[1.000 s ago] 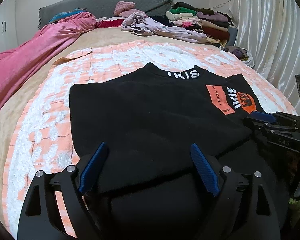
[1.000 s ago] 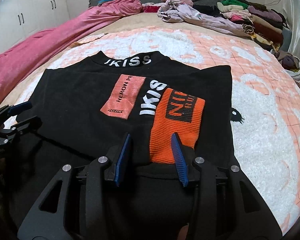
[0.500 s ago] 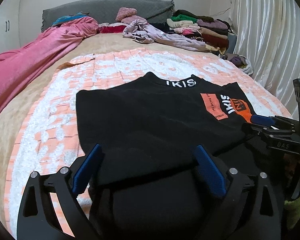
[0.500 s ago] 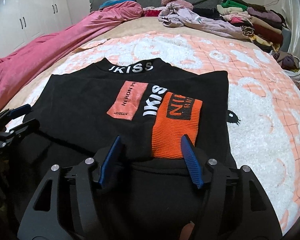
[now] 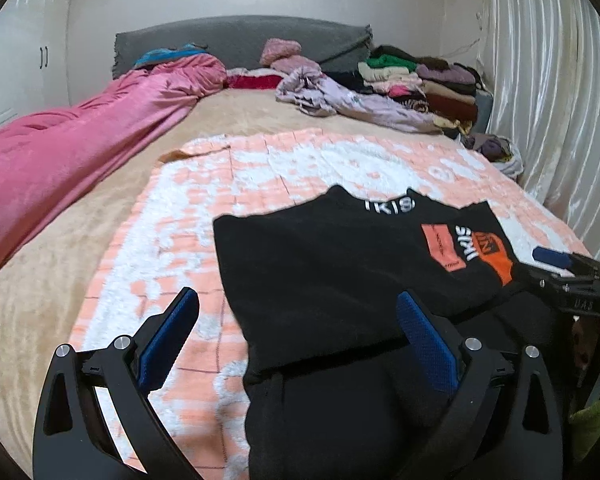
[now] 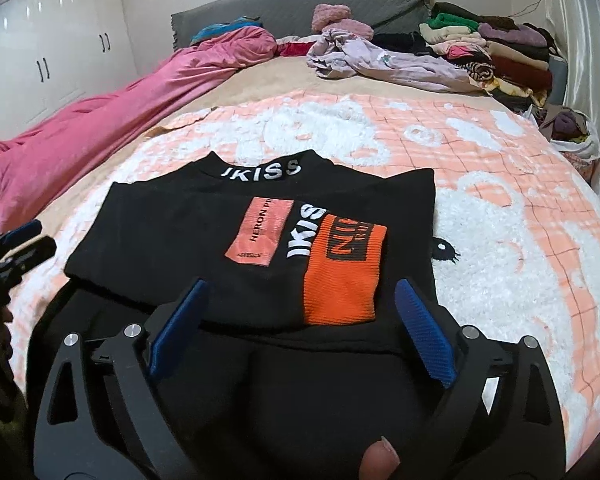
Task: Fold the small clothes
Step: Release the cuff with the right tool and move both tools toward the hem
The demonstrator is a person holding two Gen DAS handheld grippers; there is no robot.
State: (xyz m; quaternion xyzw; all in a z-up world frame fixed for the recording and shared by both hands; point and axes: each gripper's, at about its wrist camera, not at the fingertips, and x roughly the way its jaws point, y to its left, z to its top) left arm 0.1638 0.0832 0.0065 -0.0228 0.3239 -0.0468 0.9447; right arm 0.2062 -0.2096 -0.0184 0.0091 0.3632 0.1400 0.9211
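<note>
A black sweater (image 6: 188, 236) of soft, matte knit lies folded flat on a fluffy peach-and-white checked blanket (image 6: 500, 248) covering the bed. A ribbed orange cuff (image 6: 342, 276) and a flat coral patch (image 6: 260, 232) sit on its front; white letters mark the collar. The right gripper (image 6: 300, 328) hangs above the near fold with its ridged blue pads opening, nothing pinched. The left gripper (image 5: 296, 332) is opening too, empty, over the sweater's left edge, though motion blur softens that view.
</note>
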